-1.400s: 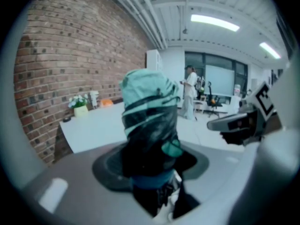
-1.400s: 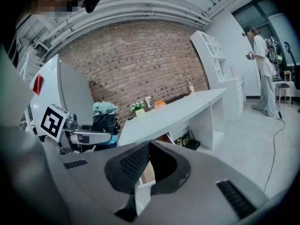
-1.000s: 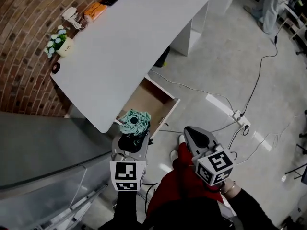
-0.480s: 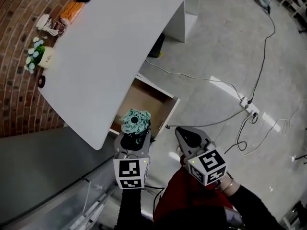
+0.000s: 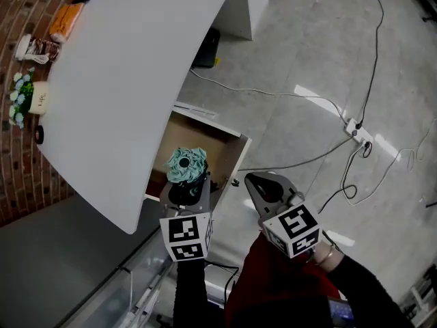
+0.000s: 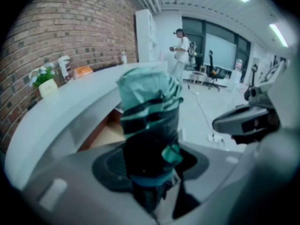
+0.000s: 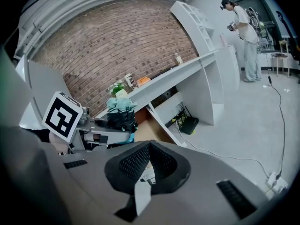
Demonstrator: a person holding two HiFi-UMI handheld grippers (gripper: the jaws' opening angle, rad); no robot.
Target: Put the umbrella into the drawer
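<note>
The left claw point(image 5: 188, 186) was clamped around a folded teal and black fabric umbrella point(image 5: 186, 166), gripping its dark lower part. The umbrella's long axis ran along the claw's own line, with its bunched teal end pointing away from the hand and down toward the open wooden drawer point(image 5: 236, 157). It hung over the drawer's near edge, beneath the rim of the curved white surface point(image 5: 130, 80). The right claw point(image 5: 258, 183) was held just beside it over the floor, jaws pressed together and empty.
</note>
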